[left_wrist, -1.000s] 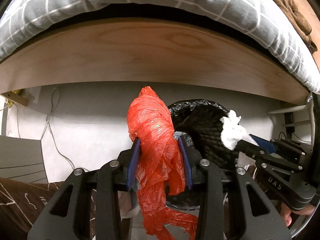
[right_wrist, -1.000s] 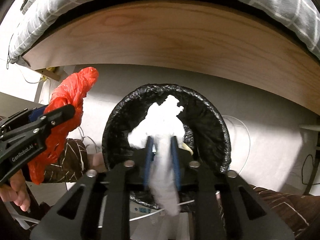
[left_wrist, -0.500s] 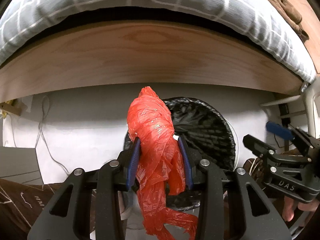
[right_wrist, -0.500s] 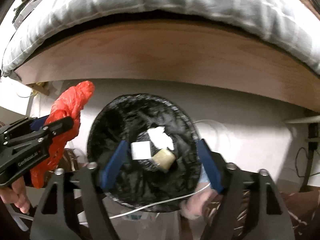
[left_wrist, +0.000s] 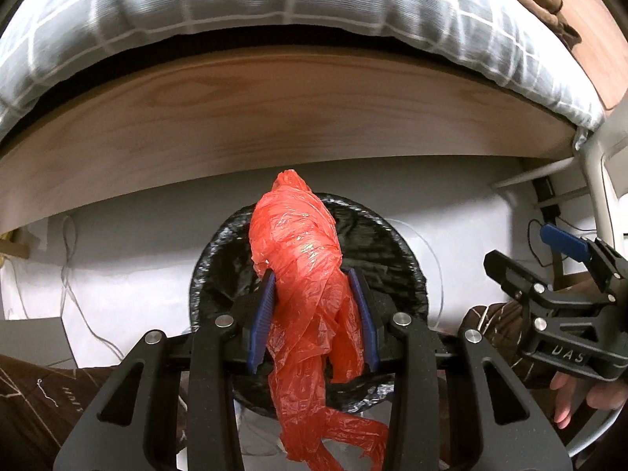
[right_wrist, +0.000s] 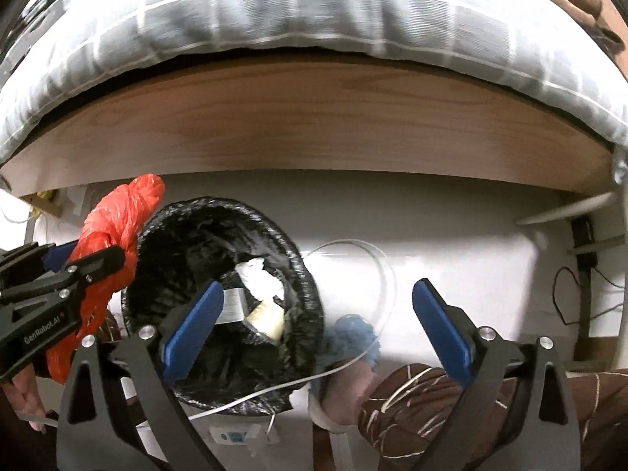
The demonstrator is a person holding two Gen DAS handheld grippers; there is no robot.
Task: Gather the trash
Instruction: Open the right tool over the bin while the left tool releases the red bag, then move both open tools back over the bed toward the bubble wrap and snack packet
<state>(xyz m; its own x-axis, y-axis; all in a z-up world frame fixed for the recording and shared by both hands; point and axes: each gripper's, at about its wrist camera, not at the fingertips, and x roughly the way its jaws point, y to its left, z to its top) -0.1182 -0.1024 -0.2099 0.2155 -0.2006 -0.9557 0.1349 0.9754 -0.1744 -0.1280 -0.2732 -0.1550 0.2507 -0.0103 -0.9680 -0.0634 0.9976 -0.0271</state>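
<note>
Two grippers hang over a black-lined trash bin (left_wrist: 219,274) on the floor beside a wooden bed frame (left_wrist: 274,117). The left gripper (left_wrist: 314,310) has its blue pads clamped narrow on a crumpled red plastic bag (left_wrist: 302,259), which sticks out past the fingertips above the bin's mouth and trails back beneath the jaws. The right gripper (right_wrist: 314,314) holds nothing; its jaws are opening wide, with the bin's right rim, a white cable (right_wrist: 369,259) and a blue slipper (right_wrist: 353,333) showing between them. A white tissue (right_wrist: 257,276) and a yellowish scrap (right_wrist: 269,316) lie inside the bin, under the right gripper's left finger.
</note>
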